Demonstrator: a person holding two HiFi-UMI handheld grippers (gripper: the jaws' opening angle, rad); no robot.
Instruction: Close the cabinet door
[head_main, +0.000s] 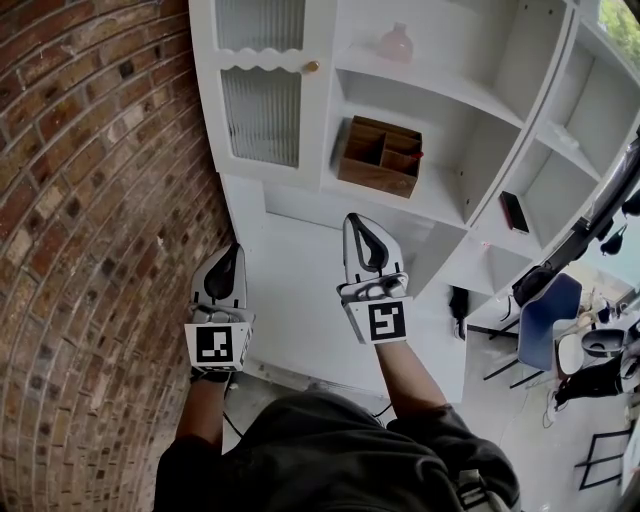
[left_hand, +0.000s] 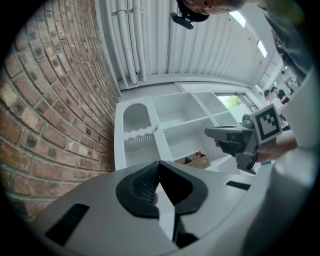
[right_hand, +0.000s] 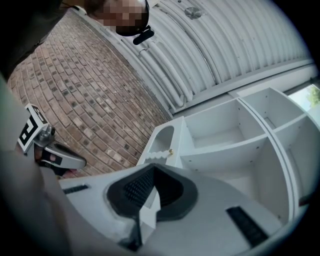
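The white cabinet's door (head_main: 262, 100), with ribbed glass panes and a small brass knob (head_main: 312, 66), lies flush over the left compartment. It also shows in the left gripper view as the door (left_hand: 137, 137) and in the right gripper view as the door (right_hand: 161, 142). My left gripper (head_main: 232, 250) hangs low by the cabinet's base, shut and holding nothing. My right gripper (head_main: 356, 220) points up at the lower shelf front, well below and right of the knob, shut and holding nothing. Neither one touches the door.
A brick wall (head_main: 90, 200) runs close along the left. Open shelves hold a wooden divided box (head_main: 380, 155), a pink vase (head_main: 396, 42) and a dark flat item (head_main: 514, 212). A blue chair (head_main: 545, 315) and other furniture stand at the right.
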